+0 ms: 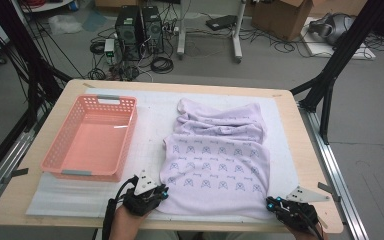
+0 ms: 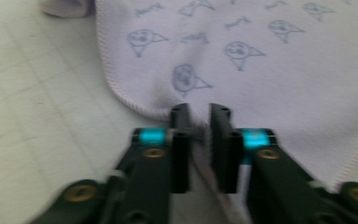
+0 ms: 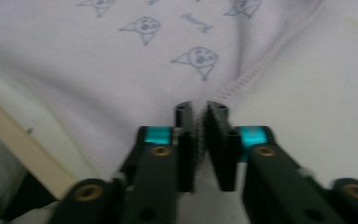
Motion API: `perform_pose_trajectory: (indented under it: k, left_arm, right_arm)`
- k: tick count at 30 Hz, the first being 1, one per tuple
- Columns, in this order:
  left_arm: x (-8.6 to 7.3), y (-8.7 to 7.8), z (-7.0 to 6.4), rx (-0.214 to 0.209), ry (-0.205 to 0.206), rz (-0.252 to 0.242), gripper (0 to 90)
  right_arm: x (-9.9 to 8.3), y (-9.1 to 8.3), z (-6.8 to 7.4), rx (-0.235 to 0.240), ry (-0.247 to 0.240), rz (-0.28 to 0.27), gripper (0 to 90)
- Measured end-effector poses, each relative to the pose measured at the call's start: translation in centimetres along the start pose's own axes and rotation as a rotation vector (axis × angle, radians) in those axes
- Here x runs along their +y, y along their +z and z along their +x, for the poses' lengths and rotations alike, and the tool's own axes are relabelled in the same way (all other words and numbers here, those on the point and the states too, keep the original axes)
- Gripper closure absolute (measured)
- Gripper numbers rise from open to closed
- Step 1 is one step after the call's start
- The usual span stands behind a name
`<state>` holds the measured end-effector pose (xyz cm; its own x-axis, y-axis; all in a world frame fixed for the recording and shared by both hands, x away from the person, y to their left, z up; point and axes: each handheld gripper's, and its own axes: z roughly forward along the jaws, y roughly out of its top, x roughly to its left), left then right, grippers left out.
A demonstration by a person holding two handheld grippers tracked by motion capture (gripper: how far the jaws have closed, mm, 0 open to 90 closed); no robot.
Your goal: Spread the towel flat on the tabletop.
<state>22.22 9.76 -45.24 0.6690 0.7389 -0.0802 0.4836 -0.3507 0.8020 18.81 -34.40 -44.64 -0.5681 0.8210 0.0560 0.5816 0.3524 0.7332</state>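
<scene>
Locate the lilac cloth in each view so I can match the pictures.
High view: cloth right of centre on the table, beside the pink basket.
Left gripper view: cloth across top and right, hem between the jaws.
Right gripper view: cloth across the top, hem between the jaws.
Shared landmark: its printed cartoon faces.

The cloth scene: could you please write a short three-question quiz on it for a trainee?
1. True or false: the basket holds a folded cloth.
2. Which cloth edge do both grippers pinch? A) near edge B) far edge C) left side
3. Fill in: the basket lies to the ___ of the cloth in the high view.

Key:
1. False; the basket is empty.
2. A; the left gripper and the right gripper each clamp a near corner.
3. left
</scene>
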Motion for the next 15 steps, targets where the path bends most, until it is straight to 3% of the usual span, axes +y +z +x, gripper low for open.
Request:
perform_pose_trajectory:
  k: [4, 8, 15]
  left_arm:
    - [-0.4, -1.0, -0.1, -0.028, -0.038, 0.007, 85.4]
    - [-1.1, -2.8, -0.1, -0.060, -0.071, -0.016, 85.5]
    - [-2.7, -4.8, -1.1, -0.093, -0.041, -0.024, 85.8]
  right_arm:
    - [-0.1, -0.4, 0.0, 0.019, 0.016, 0.015, 86.2]
    - [-0.8, -1.6, -0.1, 0.044, 0.022, 0.023, 86.6]
    - [-2.5, -3.4, 0.9, 0.068, 0.001, 0.041, 86.7]
